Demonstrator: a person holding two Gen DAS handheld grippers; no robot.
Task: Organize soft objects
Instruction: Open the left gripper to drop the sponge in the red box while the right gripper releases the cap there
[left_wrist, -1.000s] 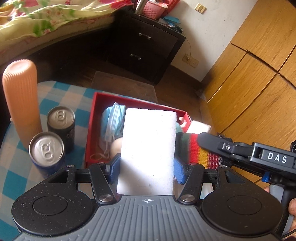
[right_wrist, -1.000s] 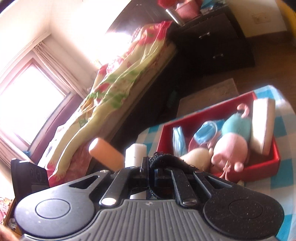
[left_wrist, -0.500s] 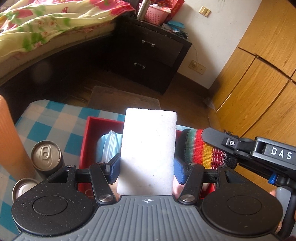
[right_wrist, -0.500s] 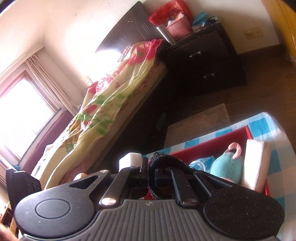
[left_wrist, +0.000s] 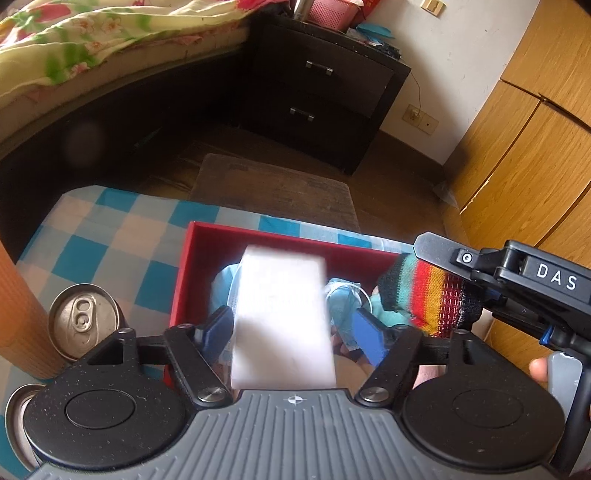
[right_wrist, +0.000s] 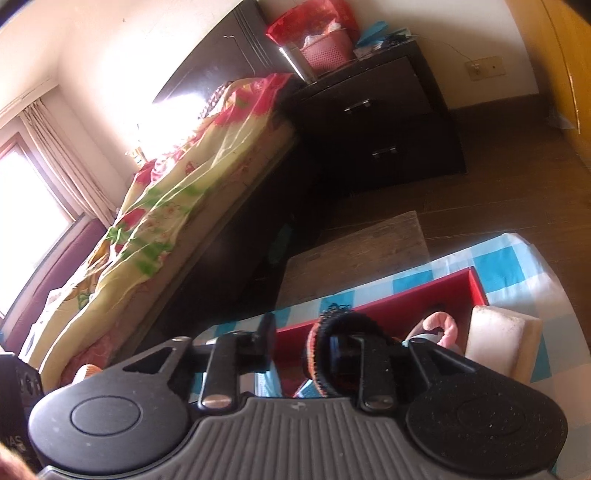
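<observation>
The red box (left_wrist: 192, 273) on the checked cloth already holds soft things. Above it the left gripper (left_wrist: 291, 328) has just been opening: the white sponge (left_wrist: 282, 317) hangs loose between its blue pads and could tip over the near wall. Over the box's right end, the right gripper (right_wrist: 303, 347) has also just been parting, and the striped sock (left_wrist: 424, 291) still hooked on one finger may snag and come back out.

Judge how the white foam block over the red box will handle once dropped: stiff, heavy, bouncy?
The white foam block kept a straight-edged slab shape, so probably fairly stiff yet squashy. It looks light, likely landing softly on the masks in the red box. Flat faces: unlikely to roll.
</observation>
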